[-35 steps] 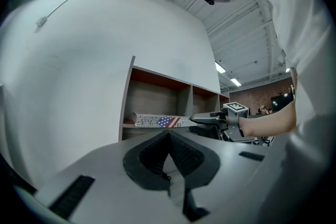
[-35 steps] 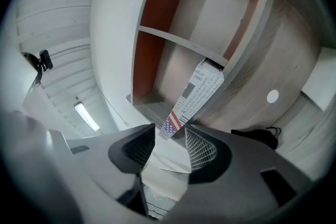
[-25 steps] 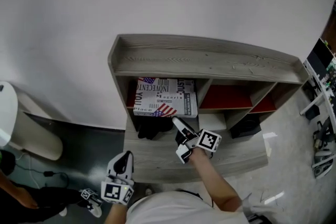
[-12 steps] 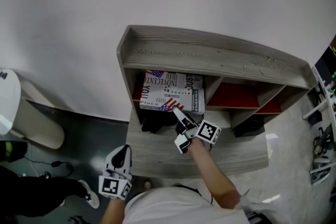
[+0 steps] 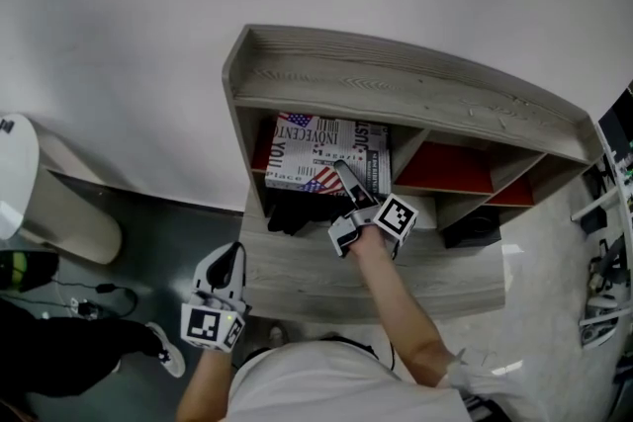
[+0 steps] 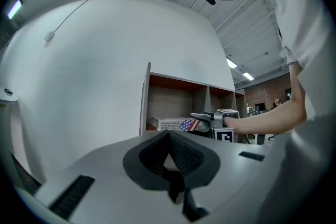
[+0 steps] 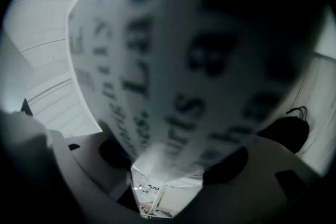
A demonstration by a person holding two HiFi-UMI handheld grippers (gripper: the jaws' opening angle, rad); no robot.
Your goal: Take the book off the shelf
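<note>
While it's lying flat in the left cubby of the shelf, the book is straddled by the right gripper.
Those jaws have just been spread wide, the book's near edge taken in between them, not clamped yet. The left gripper is held low, well apart from the shelf, jaws pinched together on nothing.

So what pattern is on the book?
The book is white with black words and a stars-and-stripes flag, clearest in the head view.
</note>
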